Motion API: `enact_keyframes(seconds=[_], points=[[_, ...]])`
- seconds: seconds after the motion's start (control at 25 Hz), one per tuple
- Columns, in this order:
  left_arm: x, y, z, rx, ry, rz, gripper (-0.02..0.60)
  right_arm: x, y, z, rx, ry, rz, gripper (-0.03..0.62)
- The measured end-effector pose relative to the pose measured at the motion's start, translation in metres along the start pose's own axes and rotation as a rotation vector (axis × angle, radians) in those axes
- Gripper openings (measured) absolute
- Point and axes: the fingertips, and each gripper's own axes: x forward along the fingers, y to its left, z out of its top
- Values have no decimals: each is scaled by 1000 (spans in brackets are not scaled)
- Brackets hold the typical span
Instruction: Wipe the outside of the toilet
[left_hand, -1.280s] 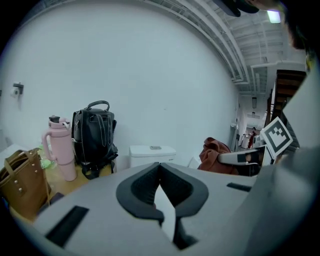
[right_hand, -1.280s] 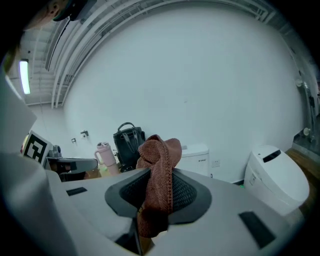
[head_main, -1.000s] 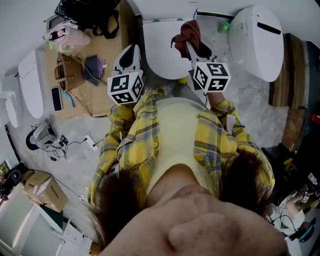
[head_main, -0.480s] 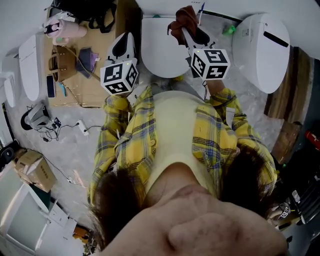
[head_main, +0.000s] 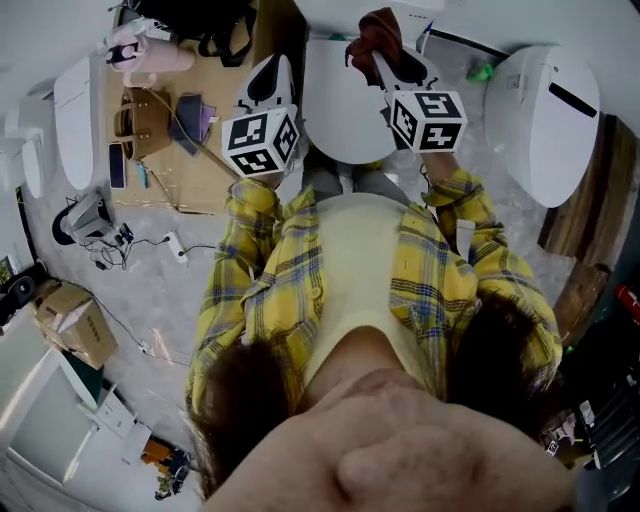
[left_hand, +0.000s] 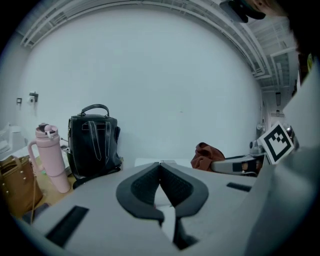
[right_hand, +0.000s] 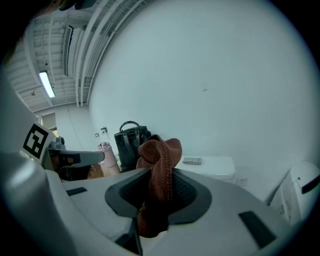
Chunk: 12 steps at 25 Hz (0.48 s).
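Note:
A white toilet (head_main: 345, 110) with its lid down stands straight ahead of me, its tank (right_hand: 212, 166) against the wall. My right gripper (head_main: 385, 50) hovers over the lid's far right part, shut on a rust-brown cloth (right_hand: 159, 172) that bunches above the jaws and hangs below them. The same cloth (head_main: 378, 35) shows from the head camera. My left gripper (head_main: 272, 78) is held left of the toilet, shut, with nothing between its pads (left_hand: 159, 187). The cloth (left_hand: 207, 156) and the right gripper appear off to the right in the left gripper view.
A second white toilet (head_main: 545, 115) stands at the right. To the left lies brown cardboard (head_main: 190, 150) carrying a black backpack (left_hand: 92, 140), a pink tumbler (left_hand: 50, 157) and a tan bag (head_main: 140, 120). Another white unit (head_main: 75, 110), cables and boxes sit further left.
Both grippers have drifted slightly rightward and stayed raised over the toilet. The cloth remains clamped in the right gripper. The head view has shifted a little.

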Motion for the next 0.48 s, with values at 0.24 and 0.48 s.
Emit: enact_keyframes(seconds=[0.24,0.48], points=[[20,24,8,11,-3,-35,8,35,17,14,-9,-6,-21,115],[35,53,11,17,8,-22,8,75,25,37,-31,-21,-5,115]])
